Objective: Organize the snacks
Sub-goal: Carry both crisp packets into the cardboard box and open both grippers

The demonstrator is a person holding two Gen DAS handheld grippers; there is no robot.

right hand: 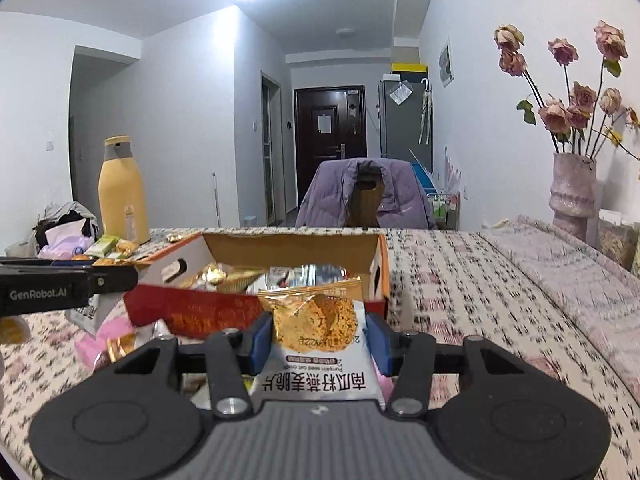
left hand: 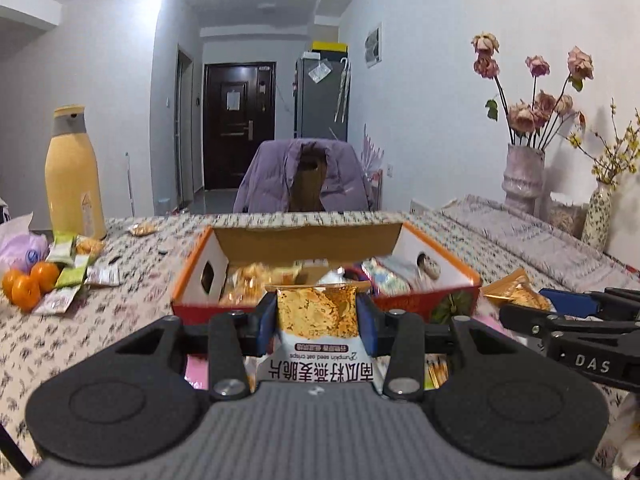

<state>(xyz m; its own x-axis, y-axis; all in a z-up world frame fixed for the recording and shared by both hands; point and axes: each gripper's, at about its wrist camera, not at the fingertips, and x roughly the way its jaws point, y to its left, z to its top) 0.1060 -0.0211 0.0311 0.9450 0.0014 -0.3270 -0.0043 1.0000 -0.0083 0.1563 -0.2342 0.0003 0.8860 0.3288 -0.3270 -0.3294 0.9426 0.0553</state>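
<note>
Glossy foil snack packets (left hand: 316,316), a matt cardboard box (left hand: 304,240), a woven cloth table cover (right hand: 460,280).

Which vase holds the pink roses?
The tall pinkish vase, nearer the box; the speckled vase beside it holds yellow blossoms.

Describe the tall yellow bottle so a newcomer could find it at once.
Start at the patterned tablecloth and find the open orange-rimmed cardboard box of snacks. Look to its far left: the yellow bottle stands upright behind three oranges and green snack packets. Its grey collar, yellow cap and height set it apart.
</note>
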